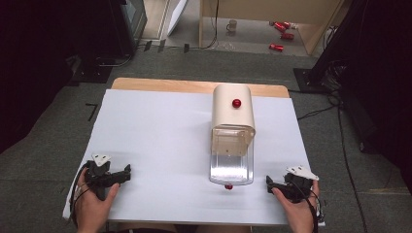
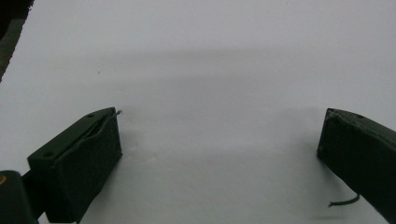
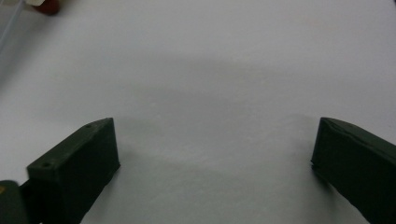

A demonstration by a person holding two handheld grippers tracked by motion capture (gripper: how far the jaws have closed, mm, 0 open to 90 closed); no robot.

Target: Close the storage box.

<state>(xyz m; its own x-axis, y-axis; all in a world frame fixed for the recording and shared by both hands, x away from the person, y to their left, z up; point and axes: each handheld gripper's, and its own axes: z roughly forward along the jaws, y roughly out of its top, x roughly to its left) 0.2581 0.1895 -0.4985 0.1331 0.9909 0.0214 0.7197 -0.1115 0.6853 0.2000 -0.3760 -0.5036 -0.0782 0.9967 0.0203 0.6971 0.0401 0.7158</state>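
A cream box (image 1: 232, 114) with a rounded top and a red knob (image 1: 236, 103) stands right of centre on the white table (image 1: 155, 131). Its clear front door (image 1: 231, 167) lies folded down flat toward me, with a small red knob (image 1: 228, 187) at its near edge. My left gripper (image 1: 127, 174) rests near the table's front left, open, with bare white surface between its jaws (image 2: 219, 126). My right gripper (image 1: 268, 184) sits at the front right, just right of the clear door, open and holding nothing (image 3: 215, 130). The door's red knob (image 3: 46, 5) shows at the upper left of the right gripper view.
A strip of the wooden tabletop (image 1: 194, 86) shows behind the white sheet. On the floor beyond lie several red cans (image 1: 277, 47) and a mug (image 1: 232, 25). Dark stands and cables flank the table on both sides.
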